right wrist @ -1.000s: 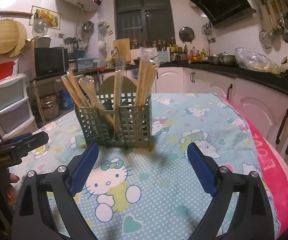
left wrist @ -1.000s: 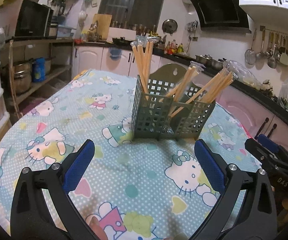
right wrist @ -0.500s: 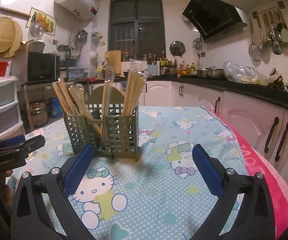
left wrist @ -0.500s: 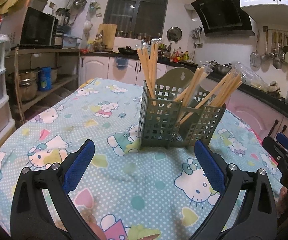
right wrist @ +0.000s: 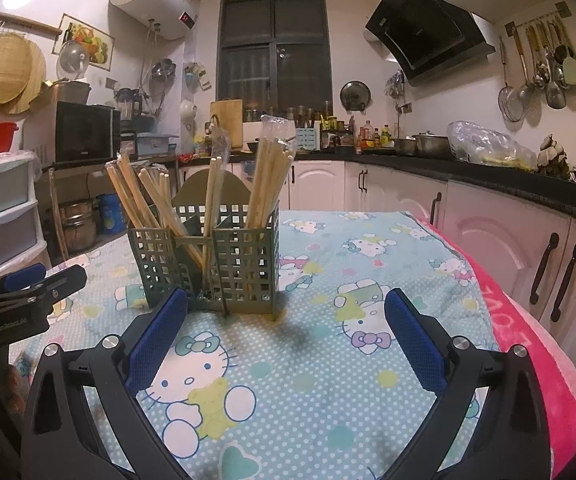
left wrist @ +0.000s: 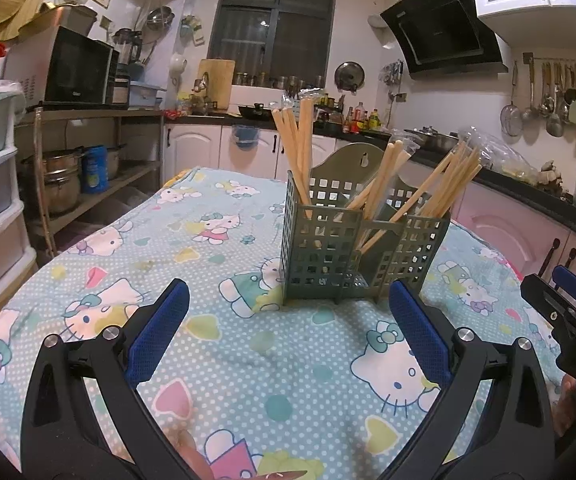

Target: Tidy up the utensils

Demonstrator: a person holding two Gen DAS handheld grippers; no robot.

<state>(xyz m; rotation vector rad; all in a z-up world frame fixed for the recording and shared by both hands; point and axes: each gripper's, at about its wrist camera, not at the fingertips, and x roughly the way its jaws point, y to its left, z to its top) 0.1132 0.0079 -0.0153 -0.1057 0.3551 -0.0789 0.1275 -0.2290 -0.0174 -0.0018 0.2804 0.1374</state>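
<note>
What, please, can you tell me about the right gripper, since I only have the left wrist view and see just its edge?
Observer: The right gripper is open, nothing between its blue pads.
Operator: Thank you. What lies right of the green utensil caddy?
Observer: A pink blanket along the table's edge.
Operator: Is anything on the wall above the microwave?
Observer: Yes, a white water heater is mounted there.
</note>
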